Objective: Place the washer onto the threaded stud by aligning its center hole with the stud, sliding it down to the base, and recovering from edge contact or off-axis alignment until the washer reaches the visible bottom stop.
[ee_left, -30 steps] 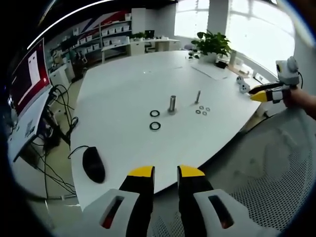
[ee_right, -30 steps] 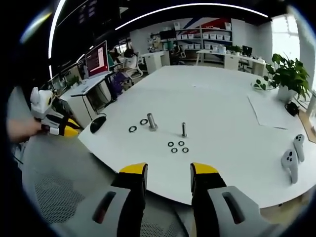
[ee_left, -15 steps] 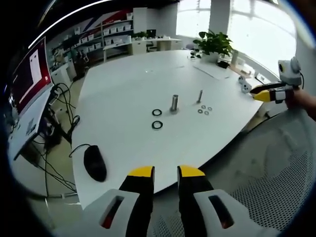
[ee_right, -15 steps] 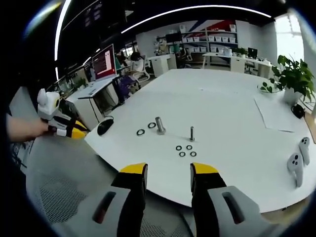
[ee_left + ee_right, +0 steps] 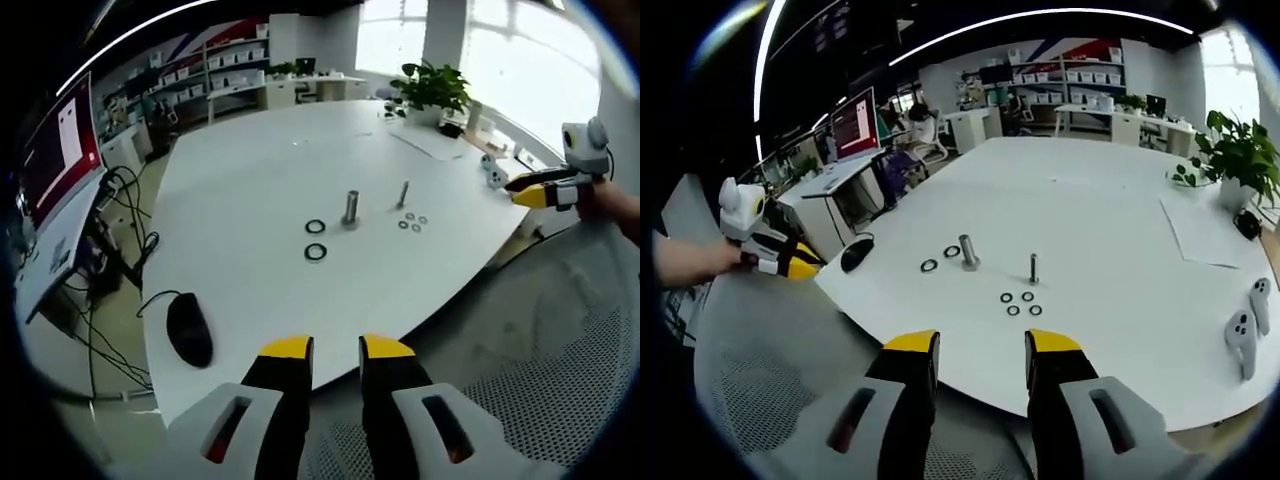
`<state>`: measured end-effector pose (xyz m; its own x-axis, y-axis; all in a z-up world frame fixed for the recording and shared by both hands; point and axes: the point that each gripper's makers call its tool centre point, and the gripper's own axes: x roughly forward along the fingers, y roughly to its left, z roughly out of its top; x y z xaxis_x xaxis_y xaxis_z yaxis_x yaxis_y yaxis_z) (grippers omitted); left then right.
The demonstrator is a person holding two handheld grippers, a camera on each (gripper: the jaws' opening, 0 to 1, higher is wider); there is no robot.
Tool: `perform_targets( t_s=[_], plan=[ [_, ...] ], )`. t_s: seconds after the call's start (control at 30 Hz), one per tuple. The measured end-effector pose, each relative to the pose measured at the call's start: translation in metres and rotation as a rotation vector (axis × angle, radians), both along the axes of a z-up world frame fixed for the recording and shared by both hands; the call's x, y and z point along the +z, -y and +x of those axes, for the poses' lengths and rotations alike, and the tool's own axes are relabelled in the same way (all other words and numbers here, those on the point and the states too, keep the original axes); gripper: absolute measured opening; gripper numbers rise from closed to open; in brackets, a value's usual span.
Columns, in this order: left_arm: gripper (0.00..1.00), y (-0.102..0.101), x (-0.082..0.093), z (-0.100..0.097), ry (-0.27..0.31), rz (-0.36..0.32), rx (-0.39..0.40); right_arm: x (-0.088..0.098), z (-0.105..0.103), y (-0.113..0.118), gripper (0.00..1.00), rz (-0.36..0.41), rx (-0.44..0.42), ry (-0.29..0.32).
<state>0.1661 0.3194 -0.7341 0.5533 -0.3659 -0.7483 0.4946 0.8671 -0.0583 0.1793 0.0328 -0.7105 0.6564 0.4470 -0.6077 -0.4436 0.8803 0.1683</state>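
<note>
Left gripper view: my left gripper hangs off the near edge of the white table, jaws apart with nothing between them.
Mouse: a black computer mouse lies at the table's left corner, cable trailing off the edge.
Large washers: two dark rings, and, lie toward the middle of the table, just left of the thick stud.
Threaded stud: the thin stud stands upright right of the thick one, apart from it.
Small washers: a cluster of small washers lies flat beside the thin stud's base; none is on a stud yet.
Right gripper: seen past the table's right edge, held by a hand; in the right gripper view its jaws are apart and empty, off the near edge.
Controllers: two white handheld controllers lie near the right edge.
Step, as I judge it: approach not begun; a washer must be picked first.
Risk: thin flat washers may slip from the jaws or skate across the smooth top when I pinch.
Risk: coming in tilted, the hole could catch on the threads and jam above the base.
Risk: two stud sizes invite a mismatched washer.
</note>
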Motion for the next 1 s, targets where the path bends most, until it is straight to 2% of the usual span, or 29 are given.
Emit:
perform_targets(
  t_s=[0.27,0.6,0.8,0.9,1.0],
  plan=[
    [0.16,0.003,0.001,-0.001,0.000,-0.018,-0.010,-0.002,0.000,-0.002,0.36,-0.008,0.013,-0.007],
    [0.18,0.009,-0.004,-0.006,-0.037,-0.005,-0.054,-0.003,0.000,0.000,0.36,-0.013,0.003,-0.016],
    [0.19,0.012,-0.001,-0.004,-0.023,-0.022,-0.054,-0.003,0.000,0.001,0.36,-0.012,0.000,-0.015],
    [0.22,0.013,0.003,0.000,-0.022,-0.044,-0.044,-0.002,0.001,0.001,0.36,-0.004,0.001,-0.014],
    [0.24,0.013,0.002,0.000,-0.030,-0.031,-0.051,-0.002,0.000,0.002,0.36,-0.001,-0.001,-0.017]
  ],
)
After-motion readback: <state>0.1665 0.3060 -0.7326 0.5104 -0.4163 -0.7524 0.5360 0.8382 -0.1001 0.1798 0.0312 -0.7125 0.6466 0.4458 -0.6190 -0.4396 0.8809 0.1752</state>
